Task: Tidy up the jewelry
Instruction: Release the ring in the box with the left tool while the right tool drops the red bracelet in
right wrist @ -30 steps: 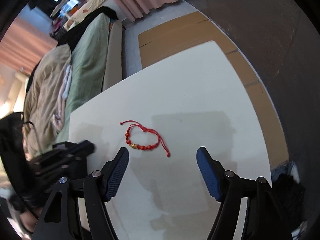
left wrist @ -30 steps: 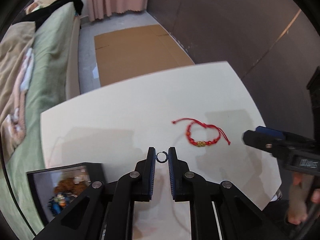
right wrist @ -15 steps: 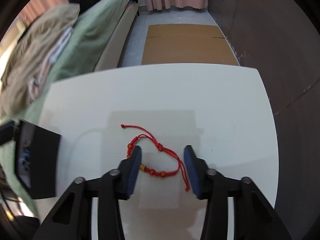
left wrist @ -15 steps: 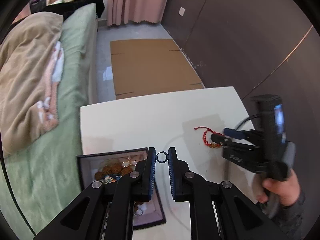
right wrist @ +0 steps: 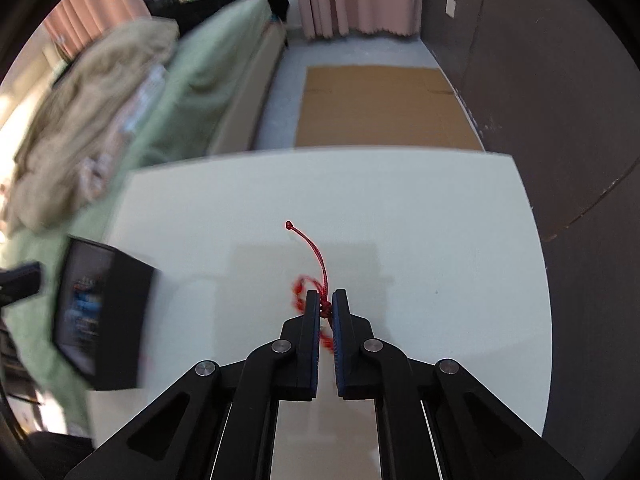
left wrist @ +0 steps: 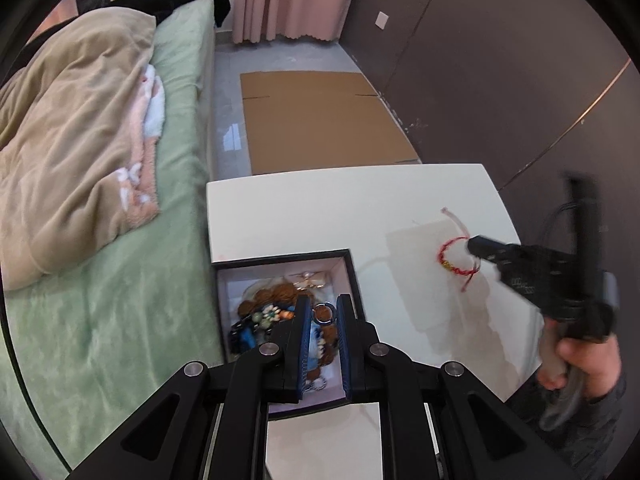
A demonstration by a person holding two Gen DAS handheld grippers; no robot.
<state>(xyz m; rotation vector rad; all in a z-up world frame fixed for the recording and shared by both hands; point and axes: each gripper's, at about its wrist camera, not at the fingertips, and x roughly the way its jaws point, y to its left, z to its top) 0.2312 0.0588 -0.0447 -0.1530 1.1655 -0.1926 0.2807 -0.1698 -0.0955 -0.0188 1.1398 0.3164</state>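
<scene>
A small metal ring (left wrist: 324, 314) sits pinched between the blue pads of my left gripper (left wrist: 323, 305), which hangs over the black jewelry box (left wrist: 280, 257). Beads and other pieces lie jumbled on the box's white lining. In the right wrist view the box (right wrist: 104, 312) is a blur at the left. A red cord bracelet (right wrist: 317, 254) with gold beads lies on the white table (right wrist: 400, 208). My right gripper (right wrist: 326, 300) has its jaws closing onto the bracelet's knot, and the pads press it. From the left wrist view the right gripper (left wrist: 474, 245) holds the bracelet (left wrist: 448, 258), its loop hanging.
A bed (left wrist: 100, 300) with a green sheet and a beige blanket runs along the table's left side. Flat cardboard (left wrist: 320, 120) lies on the floor beyond the far edge. A dark wall (left wrist: 500, 80) stands to the right. A person's hand (left wrist: 580, 360) grips the right gripper's handle.
My left gripper carried the ring from over bare table to over the jewelry box. My right gripper came down around the red bracelet, and its jaws went from wide open to shut on it.
</scene>
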